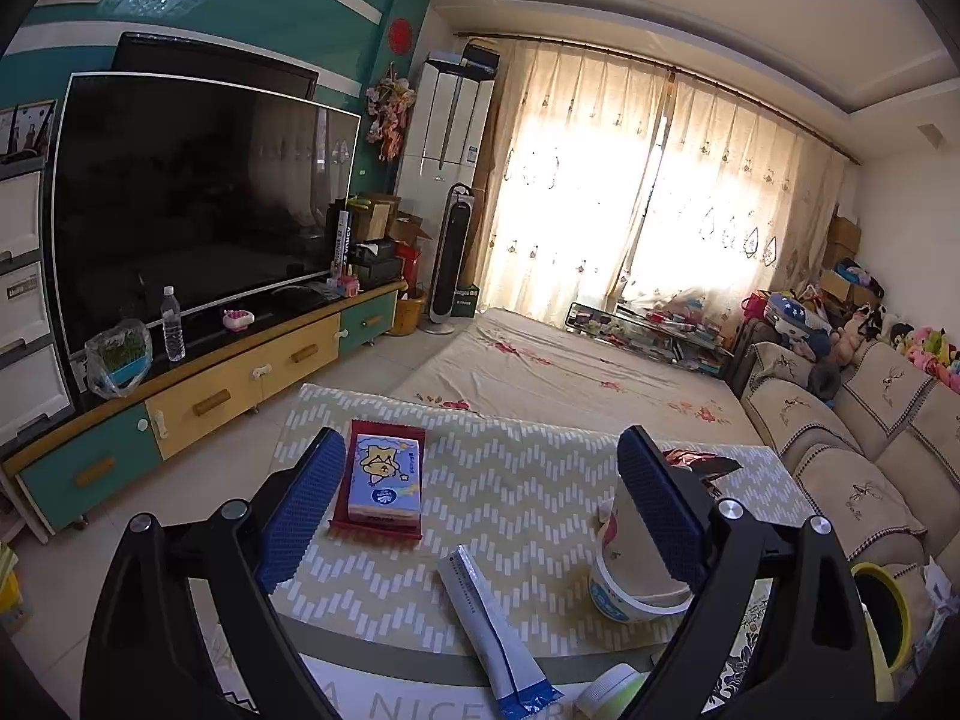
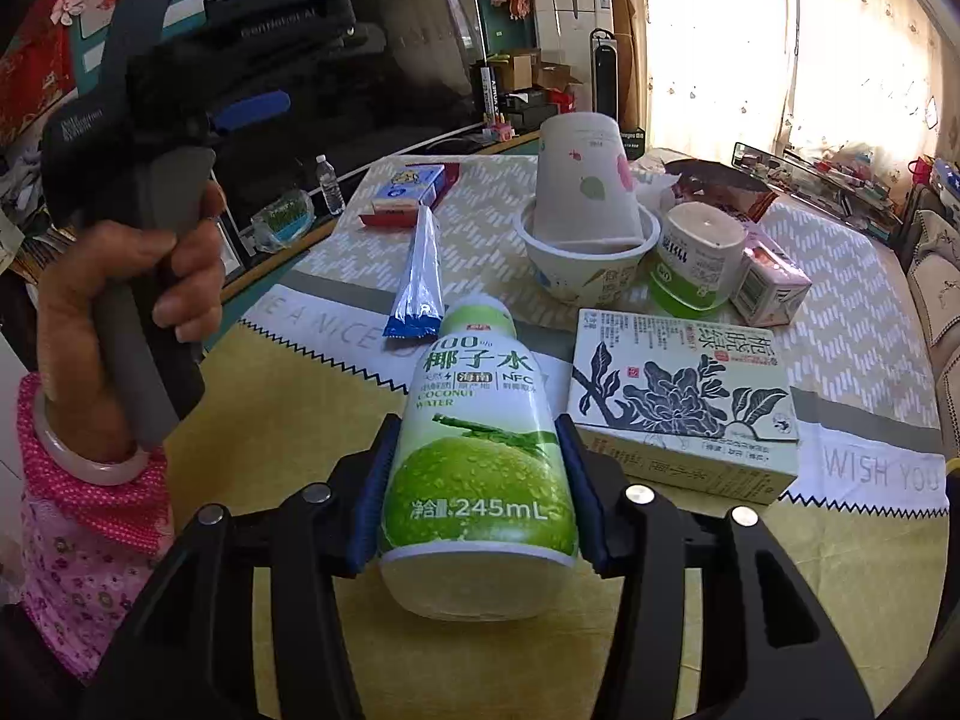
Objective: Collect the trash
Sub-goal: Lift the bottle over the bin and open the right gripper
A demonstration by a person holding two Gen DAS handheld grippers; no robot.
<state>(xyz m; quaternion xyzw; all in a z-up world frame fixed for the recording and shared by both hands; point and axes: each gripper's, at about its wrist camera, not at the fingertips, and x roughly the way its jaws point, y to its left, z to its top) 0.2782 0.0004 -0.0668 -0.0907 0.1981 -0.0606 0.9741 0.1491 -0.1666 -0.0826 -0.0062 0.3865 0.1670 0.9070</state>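
Right gripper (image 2: 477, 516) clamps a coconut water bottle (image 2: 477, 462) lying on the table (image 2: 288, 468).

The blue pads press both sides of the bottle near the table's near edge, its cap pointing toward the middle. A patterned carton (image 2: 684, 414) lies just beside it. Further in, a paper cup (image 2: 585, 180) stands upside down in a bowl (image 2: 585, 267), with a blue-and-white sachet (image 2: 420, 276) nearby. The left gripper (image 1: 474, 510), in the person's left hand (image 2: 132, 312), hangs above the table with jaws wide apart and nothing between them.
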